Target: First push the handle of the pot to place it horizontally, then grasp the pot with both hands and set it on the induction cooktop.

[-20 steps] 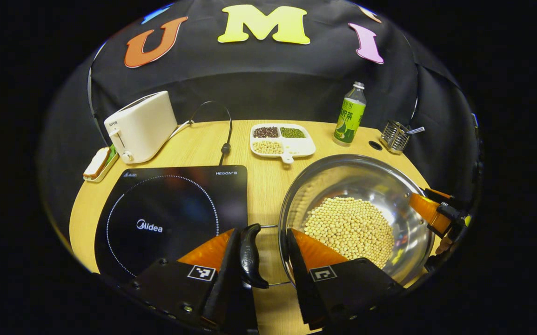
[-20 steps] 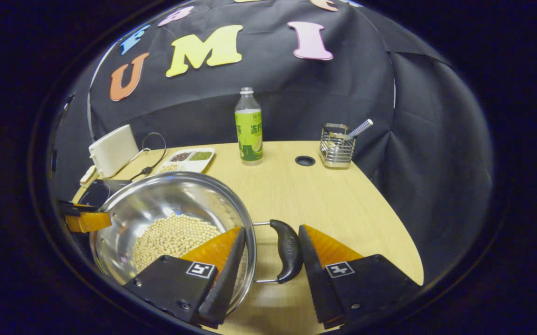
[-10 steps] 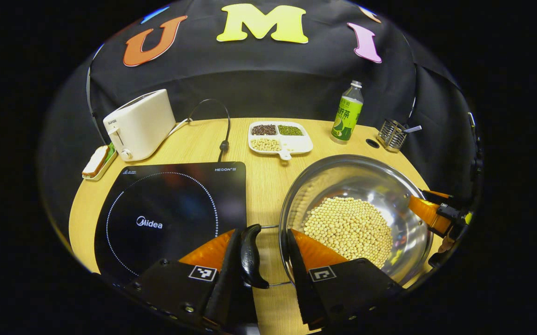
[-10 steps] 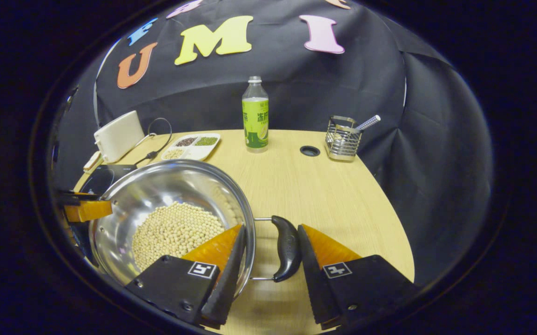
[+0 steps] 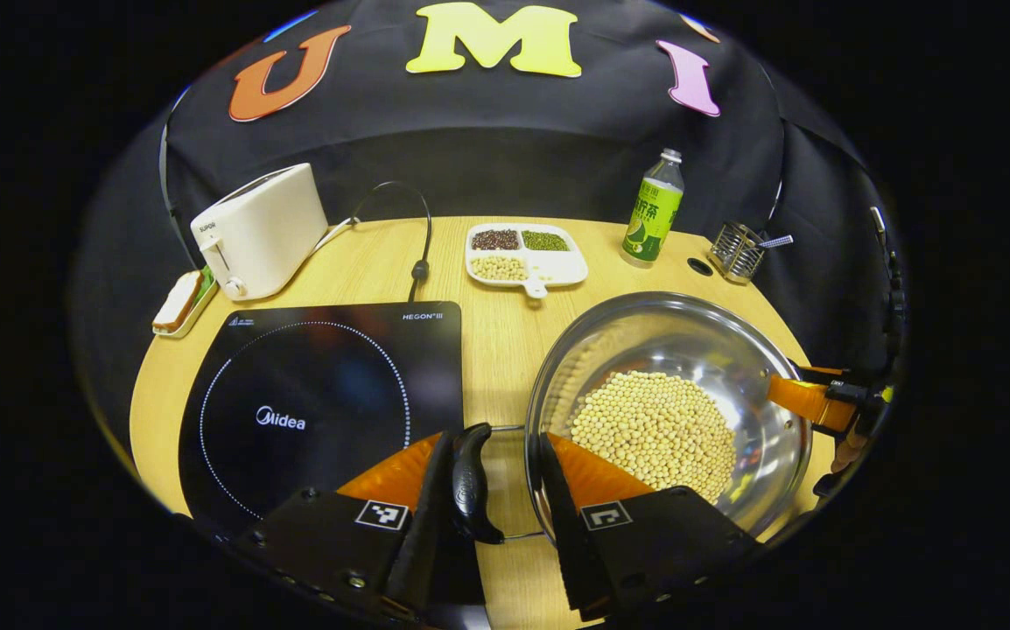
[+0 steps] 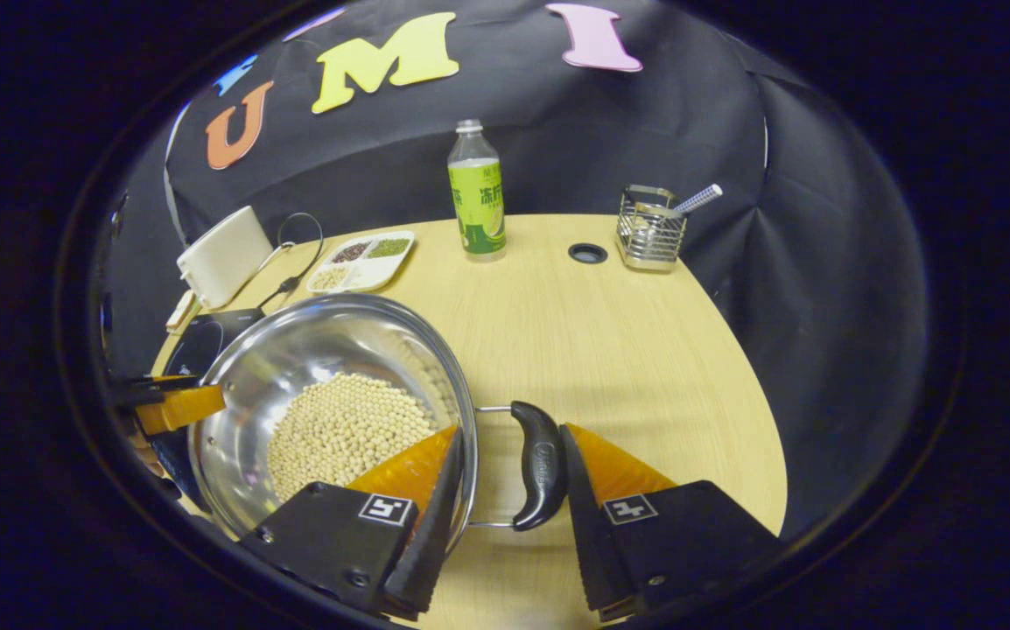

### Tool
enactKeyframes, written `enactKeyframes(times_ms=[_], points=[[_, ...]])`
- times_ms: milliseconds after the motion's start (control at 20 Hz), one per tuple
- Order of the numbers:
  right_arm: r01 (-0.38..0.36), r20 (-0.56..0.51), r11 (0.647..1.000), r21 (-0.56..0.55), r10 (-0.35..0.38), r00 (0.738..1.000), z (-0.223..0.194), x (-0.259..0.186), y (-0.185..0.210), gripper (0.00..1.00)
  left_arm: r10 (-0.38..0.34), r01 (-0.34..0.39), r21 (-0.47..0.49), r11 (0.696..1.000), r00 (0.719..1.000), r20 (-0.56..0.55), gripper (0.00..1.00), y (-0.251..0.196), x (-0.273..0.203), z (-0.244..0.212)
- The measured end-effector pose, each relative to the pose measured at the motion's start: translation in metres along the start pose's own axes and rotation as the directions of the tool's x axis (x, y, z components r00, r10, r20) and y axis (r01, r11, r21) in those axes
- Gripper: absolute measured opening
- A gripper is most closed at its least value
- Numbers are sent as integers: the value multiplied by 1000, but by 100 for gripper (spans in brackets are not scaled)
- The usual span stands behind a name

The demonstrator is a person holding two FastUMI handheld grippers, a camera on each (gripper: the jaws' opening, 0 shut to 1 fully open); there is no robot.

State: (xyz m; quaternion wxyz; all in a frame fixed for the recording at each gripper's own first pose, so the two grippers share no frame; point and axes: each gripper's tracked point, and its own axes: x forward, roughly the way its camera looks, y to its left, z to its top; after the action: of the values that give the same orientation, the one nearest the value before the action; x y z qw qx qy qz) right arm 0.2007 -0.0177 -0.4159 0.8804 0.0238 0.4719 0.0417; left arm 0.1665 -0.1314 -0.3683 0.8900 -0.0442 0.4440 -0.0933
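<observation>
Tabletop-wise, the induction cooktop [image 5: 321,402] sits just left of the pot [image 5: 667,411], whose two handles [image 5: 468,481] [image 6: 540,464] each sit between the part-open fingers of the left gripper [image 5: 492,516] and right gripper [image 6: 505,516], one finger touching each handle, not yet clamped.

The right tool [image 6: 507,490] straddles the pot's [image 6: 330,367] rim: one finger sits inside, over the soybeans [image 6: 343,429], the other outside the black side handle [image 6: 538,464], touching or almost touching it, with a clear gap left between finger and rim. Across the pot at the far left, the other tool [image 6: 174,404] meets its opposite edge. Farther off on the wooden surface [image 6: 619,350] stand a green bottle [image 6: 476,197], a wire holder [image 6: 650,232], a divided tray [image 6: 361,260] and a white toaster [image 6: 223,255].
</observation>
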Motion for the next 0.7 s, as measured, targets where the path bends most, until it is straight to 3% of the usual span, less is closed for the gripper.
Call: enactKeyframes(times_ms=[300, 700], points=[[-29, -17, 998, 57, 30, 999, 4, -36, 6, 63, -25, 25, 18, 1000, 999, 40, 57, -1, -36, 23], [-10, 30, 999, 39, 9, 1000, 67, -125, 17, 64, -99, 98, 18, 995, 991, 88, 57, -3, -90, 71]])
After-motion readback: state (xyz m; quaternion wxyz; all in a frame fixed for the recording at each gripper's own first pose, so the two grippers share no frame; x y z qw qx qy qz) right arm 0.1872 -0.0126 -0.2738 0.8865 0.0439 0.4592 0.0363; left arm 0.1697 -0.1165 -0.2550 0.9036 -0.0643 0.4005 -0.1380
